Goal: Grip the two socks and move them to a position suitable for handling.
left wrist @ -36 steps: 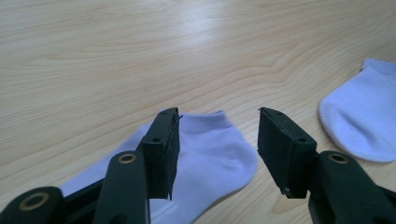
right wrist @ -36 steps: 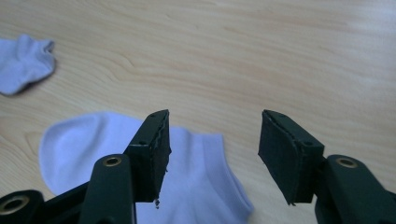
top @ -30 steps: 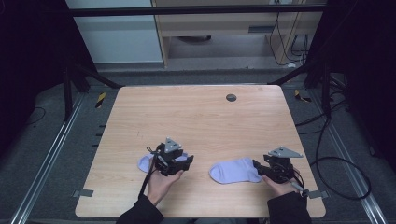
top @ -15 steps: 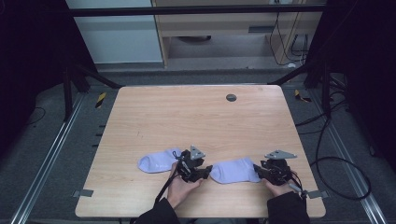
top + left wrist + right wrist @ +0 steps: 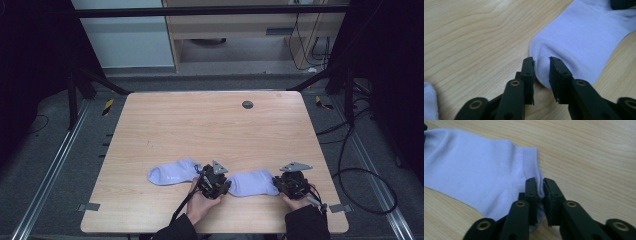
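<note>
Two lavender socks lie flat near the front edge of the wooden table (image 5: 210, 125). The left sock (image 5: 170, 174) lies free, and its edge shows in the left gripper view (image 5: 429, 100). My left gripper (image 5: 227, 187) is at the toe of the right sock (image 5: 252, 182). Its jaws (image 5: 541, 62) have just been closing and stand either side of the toe (image 5: 579, 37), with a gap still left. My right gripper (image 5: 276, 184) is at the other end. Its jaws (image 5: 541, 183) have just closed, pinching the sock's cuff edge (image 5: 474, 170).
A small dark round disc (image 5: 247, 104) sits in the table's far middle. Cables (image 5: 350, 165) trail on the floor to the right. Metal rails (image 5: 45, 185) run along the left side, and a cabinet stands behind the table.
My left gripper left the left sock and moved right to the right sock's toe, its jaws narrowing. My right gripper stayed in place and closed on the cuff.
</note>
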A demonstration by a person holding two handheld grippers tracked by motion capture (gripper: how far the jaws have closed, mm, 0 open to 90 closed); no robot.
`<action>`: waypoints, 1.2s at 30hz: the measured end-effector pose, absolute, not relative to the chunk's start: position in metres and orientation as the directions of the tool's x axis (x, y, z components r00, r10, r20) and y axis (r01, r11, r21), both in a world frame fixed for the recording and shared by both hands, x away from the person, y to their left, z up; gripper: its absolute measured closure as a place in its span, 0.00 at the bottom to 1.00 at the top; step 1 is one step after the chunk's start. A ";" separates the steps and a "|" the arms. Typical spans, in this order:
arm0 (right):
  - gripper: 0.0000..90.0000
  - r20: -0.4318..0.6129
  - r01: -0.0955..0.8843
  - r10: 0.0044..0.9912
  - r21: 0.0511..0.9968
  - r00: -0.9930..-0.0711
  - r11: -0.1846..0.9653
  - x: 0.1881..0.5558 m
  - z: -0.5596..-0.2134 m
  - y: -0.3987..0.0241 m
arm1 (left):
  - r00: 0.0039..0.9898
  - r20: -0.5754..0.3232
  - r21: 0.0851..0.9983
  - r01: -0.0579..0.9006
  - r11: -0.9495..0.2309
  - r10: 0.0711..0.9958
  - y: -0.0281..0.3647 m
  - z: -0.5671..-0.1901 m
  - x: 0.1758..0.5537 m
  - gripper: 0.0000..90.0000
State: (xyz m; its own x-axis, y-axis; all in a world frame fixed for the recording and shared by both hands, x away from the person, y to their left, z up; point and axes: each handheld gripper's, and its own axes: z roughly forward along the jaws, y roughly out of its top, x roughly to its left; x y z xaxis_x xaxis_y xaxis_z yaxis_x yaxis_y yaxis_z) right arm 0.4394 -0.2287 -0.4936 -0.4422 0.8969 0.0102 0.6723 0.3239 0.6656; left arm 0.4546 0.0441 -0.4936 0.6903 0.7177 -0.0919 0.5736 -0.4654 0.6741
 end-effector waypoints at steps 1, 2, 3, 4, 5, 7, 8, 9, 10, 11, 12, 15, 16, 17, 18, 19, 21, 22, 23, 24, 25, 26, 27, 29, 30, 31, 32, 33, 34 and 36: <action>0.95 0.007 0.674 0.898 0.664 -0.439 0.324 0.439 -0.493 -0.228 | 0.691 -0.087 0.674 0.572 -0.468 0.718 0.044 -0.494 0.455 0.86; 0.96 0.007 0.674 0.898 0.663 -0.440 0.325 0.440 -0.493 -0.228 | 0.691 -0.088 0.673 0.572 -0.469 0.718 0.044 -0.494 0.455 0.88; 0.96 0.024 0.680 0.898 0.662 -0.440 0.316 0.439 -0.492 -0.228 | 0.690 -0.095 0.673 0.575 -0.465 0.717 0.045 -0.494 0.455 0.92; 0.96 0.017 0.673 0.897 0.667 -0.442 0.319 0.439 -0.491 -0.229 | 0.689 -0.107 0.675 0.579 -0.457 0.717 0.046 -0.493 0.456 0.96; 0.96 0.018 0.669 0.898 0.673 -0.441 0.315 0.439 -0.489 -0.229 | 0.687 -0.115 0.677 0.583 -0.450 0.717 0.046 -0.493 0.456 0.97; 0.96 0.028 0.655 0.898 0.694 -0.439 0.298 0.437 -0.484 -0.229 | 0.695 -0.121 0.681 0.577 -0.450 0.709 0.048 -0.492 0.456 0.98; 0.96 0.031 0.645 0.897 0.706 -0.440 0.292 0.435 -0.482 -0.229 | 0.701 -0.121 0.681 0.574 -0.455 0.703 0.050 -0.490 0.455 0.99; 0.96 0.034 0.636 0.896 0.716 -0.442 0.286 0.434 -0.479 -0.228 | 0.702 -0.123 0.685 0.571 -0.452 0.701 0.051 -0.489 0.455 0.99; 0.96 0.035 0.626 0.893 0.725 -0.448 0.286 0.432 -0.477 -0.228 | 0.707 -0.124 0.686 0.568 -0.454 0.696 0.055 -0.486 0.453 0.99; 0.96 0.042 0.615 0.891 0.738 -0.452 0.277 0.430 -0.473 -0.226 | 0.714 -0.118 0.685 0.562 -0.464 0.690 0.057 -0.484 0.453 0.99; 0.96 0.047 0.610 0.888 0.744 -0.457 0.274 0.429 -0.471 -0.224 | 0.715 -0.118 0.689 0.559 -0.461 0.689 0.062 -0.482 0.451 0.99; 0.96 0.070 0.597 0.874 0.757 -0.480 0.267 0.425 -0.466 -0.216 | 0.713 -0.116 0.694 0.556 -0.457 0.692 0.073 -0.476 0.448 0.99; 0.96 0.071 0.591 0.870 0.761 -0.487 0.268 0.425 -0.466 -0.213 | 0.711 -0.114 0.696 0.555 -0.455 0.694 0.079 -0.474 0.447 0.99; 0.96 0.080 0.586 0.863 0.765 -0.498 0.268 0.423 -0.464 -0.209 | 0.707 -0.114 0.694 0.559 -0.453 0.698 0.084 -0.473 0.447 0.99; 0.96 0.083 0.581 0.859 0.769 -0.505 0.267 0.422 -0.463 -0.206 | 0.705 -0.109 0.691 0.560 -0.457 0.700 0.090 -0.472 0.447 0.99; 0.96 0.087 0.571 0.852 0.776 -0.517 0.267 0.420 -0.461 -0.201 | 0.703 -0.108 0.689 0.563 -0.456 0.703 0.094 -0.471 0.447 0.99; 0.96 0.099 0.563 0.842 0.784 -0.530 0.262 0.417 -0.459 -0.194 | 0.696 -0.113 0.686 0.571 -0.451 0.709 0.103 -0.470 0.446 0.99; 0.96 0.098 0.556 0.837 0.788 -0.539 0.266 0.416 -0.459 -0.192 | 0.694 -0.116 0.687 0.573 -0.448 0.710 0.108 -0.470 0.446 0.99; 0.96 0.101 0.553 0.832 0.789 -0.546 0.268 0.415 -0.458 -0.188 | 0.693 -0.116 0.687 0.574 -0.446 0.712 0.111 -0.469 0.445 0.99; 0.96 0.101 0.551 0.828 0.789 -0.552 0.271 0.415 -0.458 -0.185 | 0.691 -0.116 0.685 0.576 -0.446 0.713 0.115 -0.469 0.444 0.99; 0.96 0.106 0.554 0.825 0.787 -0.555 0.271 0.414 -0.459 -0.181 | 0.691 -0.112 0.683 0.575 -0.450 0.714 0.119 -0.468 0.443 0.99; 0.96 0.105 0.552 0.819 0.786 -0.564 0.279 0.414 -0.459 -0.179 | 0.690 -0.112 0.682 0.577 -0.450 0.715 0.123 -0.468 0.442 0.99; 0.96 0.109 0.556 0.816 0.782 -0.567 0.282 0.413 -0.461 -0.176 | 0.691 -0.112 0.679 0.578 -0.452 0.714 0.125 -0.468 0.441 0.99; 0.96 0.109 0.558 0.813 0.778 -0.571 0.288 0.412 -0.463 -0.173 | 0.694 -0.111 0.675 0.578 -0.459 0.712 0.130 -0.469 0.439 0.99; 0.96 0.112 0.559 0.809 0.776 -0.576 0.290 0.412 -0.464 -0.171 | 0.695 -0.110 0.673 0.578 -0.461 0.711 0.133 -0.469 0.438 0.99; 0.96 0.114 0.562 0.807 0.773 -0.580 0.295 0.411 -0.465 -0.169 | 0.694 -0.110 0.670 0.580 -0.463 0.711 0.134 -0.470 0.437 0.99; 0.96 0.111 0.560 0.805 0.772 -0.583 0.300 0.410 -0.466 -0.168 | 0.695 -0.107 0.668 0.580 -0.467 0.711 0.136 -0.472 0.436 0.99; 0.96 0.116 0.564 0.801 0.768 -0.587 0.302 0.409 -0.467 -0.166 | 0.695 -0.107 0.664 0.582 -0.470 0.711 0.138 -0.473 0.436 0.99; 0.96 0.116 0.566 0.800 0.766 -0.589 0.305 0.408 -0.468 -0.164 | 0.696 -0.102 0.660 0.582 -0.475 0.711 0.139 -0.474 0.435 0.99; 0.96 0.115 0.566 0.795 0.762 -0.596 0.314 0.407 -0.470 -0.161 | 0.691 -0.101 0.653 0.589 -0.476 0.716 0.141 -0.477 0.436 0.99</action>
State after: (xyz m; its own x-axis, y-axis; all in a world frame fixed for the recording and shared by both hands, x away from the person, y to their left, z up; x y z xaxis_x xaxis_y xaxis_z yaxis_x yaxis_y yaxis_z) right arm 0.4067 -0.1614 -0.4704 -0.5958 0.7949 0.1150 0.5664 0.3143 0.7618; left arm 0.4356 0.1409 -0.4767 0.6906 0.7161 -0.1014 0.5890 -0.4755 0.6534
